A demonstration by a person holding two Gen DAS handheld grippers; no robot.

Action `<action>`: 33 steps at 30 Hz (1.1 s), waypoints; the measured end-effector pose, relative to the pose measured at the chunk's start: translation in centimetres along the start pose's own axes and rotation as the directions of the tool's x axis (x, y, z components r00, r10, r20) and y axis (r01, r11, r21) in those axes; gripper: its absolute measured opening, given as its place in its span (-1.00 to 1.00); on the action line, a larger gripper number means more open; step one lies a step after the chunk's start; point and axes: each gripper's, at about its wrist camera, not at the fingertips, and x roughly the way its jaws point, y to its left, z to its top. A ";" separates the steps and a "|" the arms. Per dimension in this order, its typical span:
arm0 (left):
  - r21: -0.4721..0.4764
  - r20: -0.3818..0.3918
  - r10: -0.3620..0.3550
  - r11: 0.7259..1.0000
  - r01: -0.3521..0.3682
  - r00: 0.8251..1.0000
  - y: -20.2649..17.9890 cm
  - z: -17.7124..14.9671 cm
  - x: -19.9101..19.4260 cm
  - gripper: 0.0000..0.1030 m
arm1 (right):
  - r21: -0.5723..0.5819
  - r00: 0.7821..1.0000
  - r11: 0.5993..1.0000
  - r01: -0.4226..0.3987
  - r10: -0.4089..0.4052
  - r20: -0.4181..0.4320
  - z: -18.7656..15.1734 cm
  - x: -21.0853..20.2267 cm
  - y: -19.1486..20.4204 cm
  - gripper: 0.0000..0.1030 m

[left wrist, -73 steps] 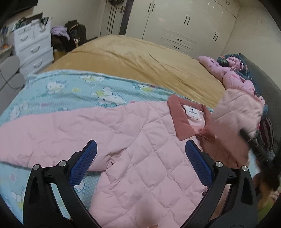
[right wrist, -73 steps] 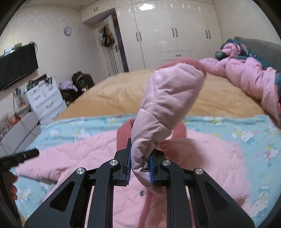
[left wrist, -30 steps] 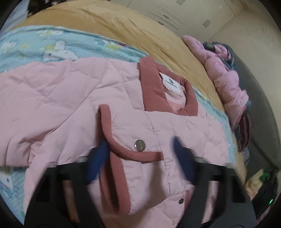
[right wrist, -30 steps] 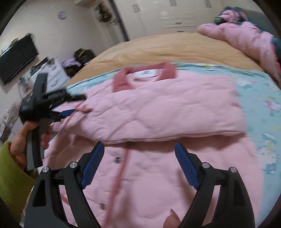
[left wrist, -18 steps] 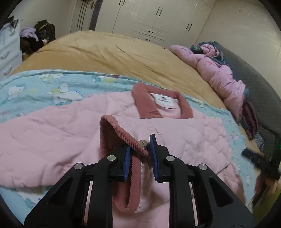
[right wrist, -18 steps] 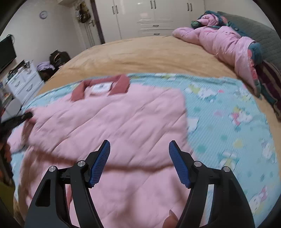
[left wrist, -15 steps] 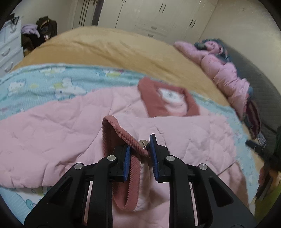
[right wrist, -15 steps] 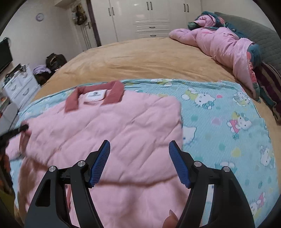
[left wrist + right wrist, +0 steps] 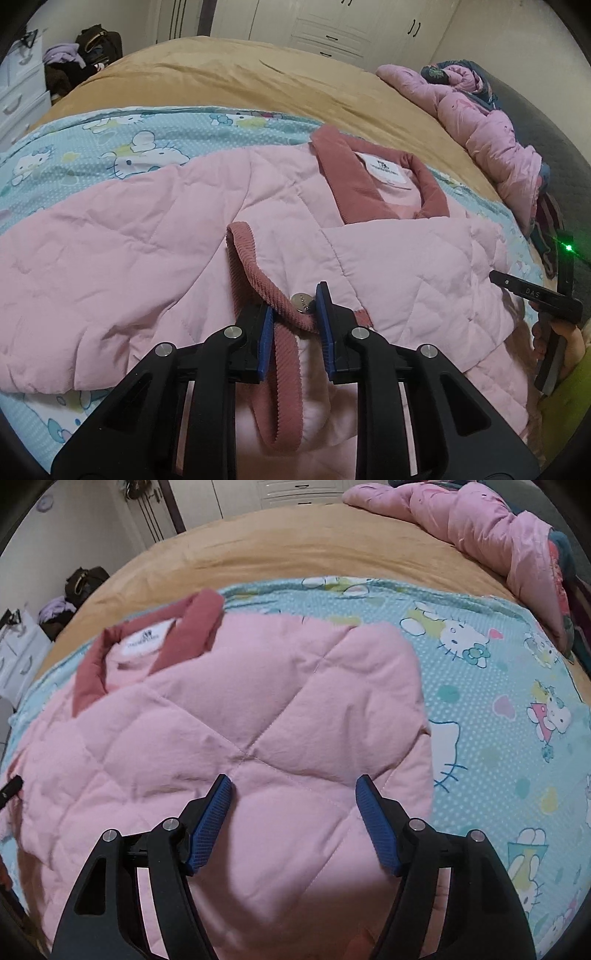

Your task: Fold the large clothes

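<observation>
The pink quilted jacket [image 9: 155, 236] lies spread on the cartoon-print blue sheet [image 9: 498, 686] over the near part of the bed [image 9: 229, 85], its collar [image 9: 347, 184] toward the far edge. The left tongs [image 9: 295, 325] are pressed together, pinching the jacket's dark-pink ribbed cuff [image 9: 258, 280] beside a metal snap [image 9: 301, 298]. The right tongs [image 9: 293, 819] are spread, hovering over the folded sleeve near the bed's right side, gripping nothing.
</observation>
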 end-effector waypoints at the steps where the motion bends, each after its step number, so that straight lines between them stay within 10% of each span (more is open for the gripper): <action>1: -0.002 -0.004 0.001 1.000 -0.001 1.000 0.1 0.0 0.2 -0.71 | 0.009 1.000 1.000 -0.005 0.005 -0.001 -0.1 0.2 -0.1 0.35; 8: 0.004 -0.016 0.020 1.000 -0.020 1.000 0.1 -0.4 1.2 -0.59 | 0.018 1.000 1.000 0.000 0.000 -0.005 -0.3 0.8 -0.2 0.36; 11: 0.023 0.009 0.049 0.999 -0.049 0.999 -0.2 0.0 -0.6 0.00 | 0.019 1.000 1.000 -0.005 0.004 0.017 -0.2 -1.4 0.2 0.41; 17: 0.102 0.129 0.071 0.991 -0.085 0.989 -3.3 0.7 -5.6 0.34 | -0.104 0.991 0.992 -0.065 0.076 0.110 -2.9 -6.5 3.5 0.62; 33: 0.200 -0.116 0.058 0.979 -0.034 0.992 -8.1 -2.7 3.8 0.58 | -0.152 0.999 0.988 -0.010 0.015 0.033 -7.3 -3.9 6.8 0.82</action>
